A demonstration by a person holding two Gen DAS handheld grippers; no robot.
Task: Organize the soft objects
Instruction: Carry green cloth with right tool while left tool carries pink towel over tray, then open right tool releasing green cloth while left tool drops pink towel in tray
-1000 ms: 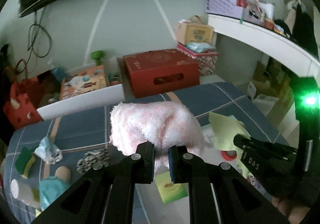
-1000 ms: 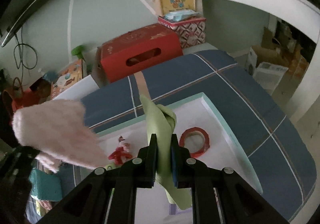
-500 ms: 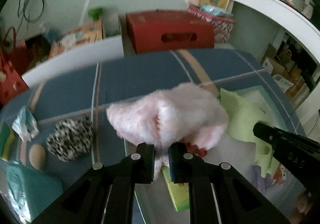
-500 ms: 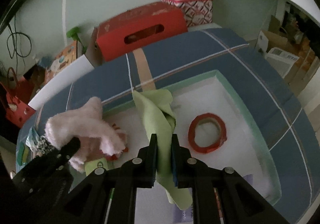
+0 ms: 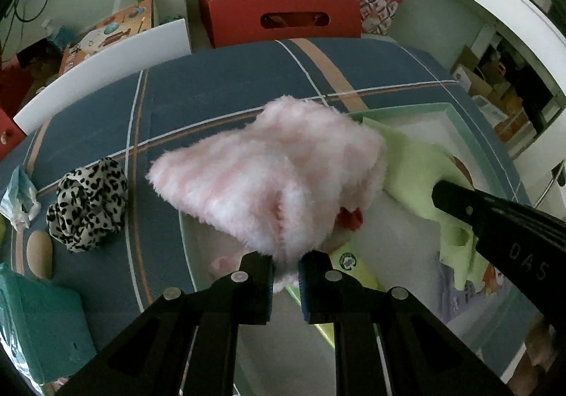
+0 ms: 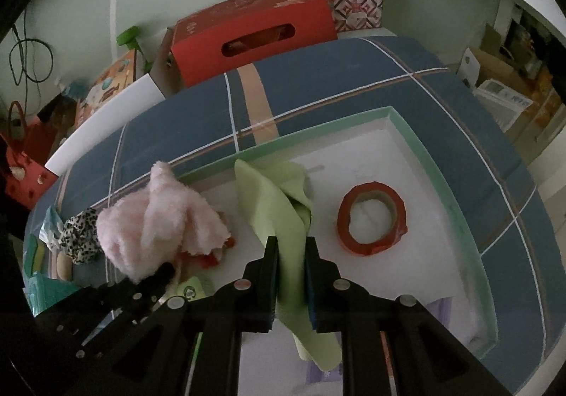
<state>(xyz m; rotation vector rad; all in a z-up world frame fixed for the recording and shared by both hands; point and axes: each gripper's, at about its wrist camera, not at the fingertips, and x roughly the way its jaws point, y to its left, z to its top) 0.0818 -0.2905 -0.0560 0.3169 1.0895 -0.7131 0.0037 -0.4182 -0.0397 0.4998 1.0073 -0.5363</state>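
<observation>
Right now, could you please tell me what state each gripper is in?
Left gripper: closed on the fluffy pink cloth.
Right gripper: closed on the light green cloth.

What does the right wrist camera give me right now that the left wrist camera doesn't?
Only the right wrist view shows the whole red tape roll lying in the tray's far half, and the right gripper shut on the light green cloth. Only the left wrist view shows the left gripper pinching the fluffy pink fabric head-on, and the tan oval object. Both show the white tray with a mint-green rim, the leopard-print fabric, and the red box.
</observation>
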